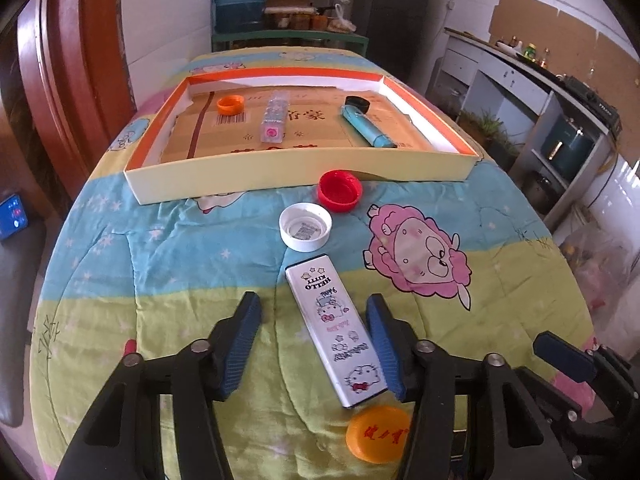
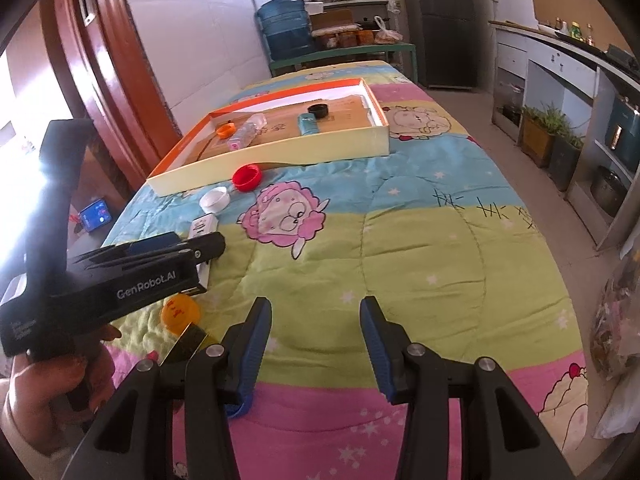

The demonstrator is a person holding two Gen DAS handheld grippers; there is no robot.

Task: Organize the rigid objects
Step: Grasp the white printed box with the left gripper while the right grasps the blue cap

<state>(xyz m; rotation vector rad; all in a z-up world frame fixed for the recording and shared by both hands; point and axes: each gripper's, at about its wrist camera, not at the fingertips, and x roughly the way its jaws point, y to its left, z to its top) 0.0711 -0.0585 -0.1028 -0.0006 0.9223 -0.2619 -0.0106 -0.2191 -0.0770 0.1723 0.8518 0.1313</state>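
White metal, printed with cartoon cats, the long pencil tin (image 1: 336, 332) lies on the quilted cartoon bedspread (image 1: 168, 264) that covers the table, its far end pointing toward the tray. The left gripper (image 1: 316, 344) straddles the near half of the tin with blue-padded fingers (image 1: 242, 340) set about half wide; the right-hand pad sits just beside or against the tin's edge, while a clear strip of quilt shows between the tin and the left-hand pad, so the tin is between the jaws but not clamped. Just behind the tin's near end, close under the gripper, lies a yellow-orange cap (image 1: 378, 434) with red characters on top. Beyond the tin's far end a white cap (image 1: 305, 226) rests open side up, and a red cap (image 1: 340, 190) sits next, close to the near wall of the shallow cardboard tray (image 1: 280, 176), which is cream outside and orange inside. In the tray lie a small orange cap (image 1: 231, 104) at the left, a clear bottle with a pink end (image 1: 273, 118) in the middle, and a light blue tube (image 1: 368, 128) at the right with a black cap (image 1: 357, 103) at its far end. The right gripper (image 2: 316, 344) hovers over a bare pink and green stretch of the bedspread, well to the right of these things, its fingers half apart with nothing between them. In the right wrist view a hand (image 2: 48, 380) grips the handle of the left gripper.
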